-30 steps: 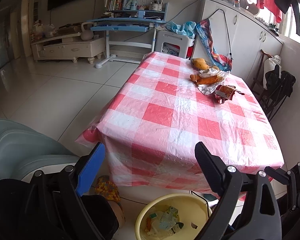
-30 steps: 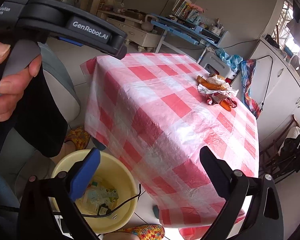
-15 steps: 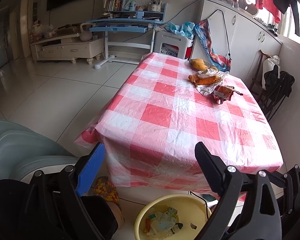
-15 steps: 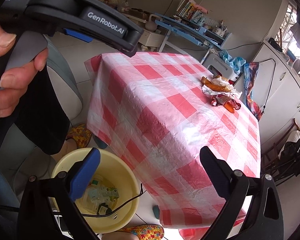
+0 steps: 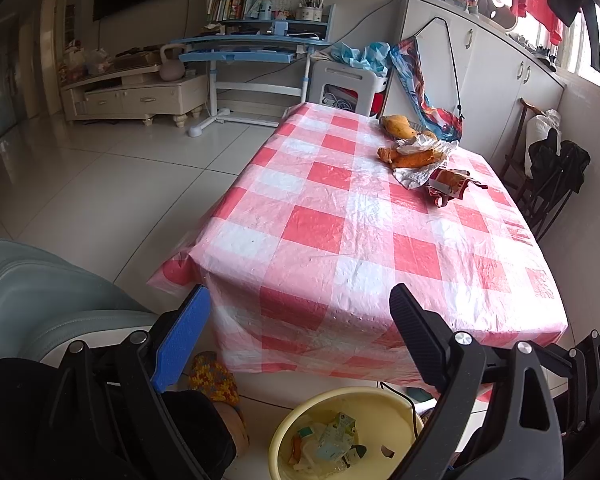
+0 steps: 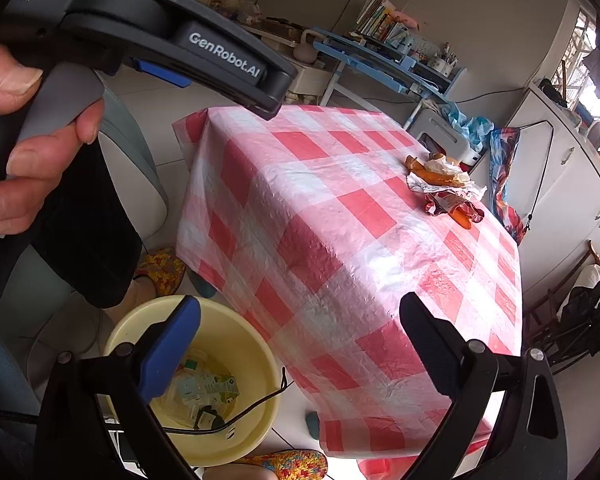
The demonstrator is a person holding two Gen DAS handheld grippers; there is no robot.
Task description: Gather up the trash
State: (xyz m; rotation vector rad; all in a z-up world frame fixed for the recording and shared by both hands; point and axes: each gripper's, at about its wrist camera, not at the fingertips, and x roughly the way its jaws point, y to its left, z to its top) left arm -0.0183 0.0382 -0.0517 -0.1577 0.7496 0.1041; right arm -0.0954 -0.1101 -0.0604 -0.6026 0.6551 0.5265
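So the big landmark here is the table with the red-and-white checked tablecloth [image 5: 340, 248], and everything else sits relative to it. Compared with a second ago both wrist views have drifted a bit: the table sits lower and fuller in the left wrist view, and in the right wrist view the left-hand tool looms larger at the top left. Nothing on the cloth has budged though. My read: the person is lining up for the next reach, and no new trash has been picked up in that time.

Down on the floor, right at the table's near end, there's one yellow bucket [image 6: 236, 344] with a thin wire handle, already holding a small heap of cartons and scraps, too jumbled to count.

The trash left to grab is one cluster on the far half of the table, towards its right edge: one white crumpled wrapper [image 5: 416, 168], one red snack wrapper [image 5: 446, 186] touching it, and orange food bits [image 5: 412, 158] lying on the white one. I count two or three, hard to be sure.

Two grippers, both empty and spread wide: left gripper [image 5: 300, 320] and right gripper [image 6: 300, 328] hang over the near end, well apart from that cluster. A hand [image 6: 28, 152] grips the left tool's handle.
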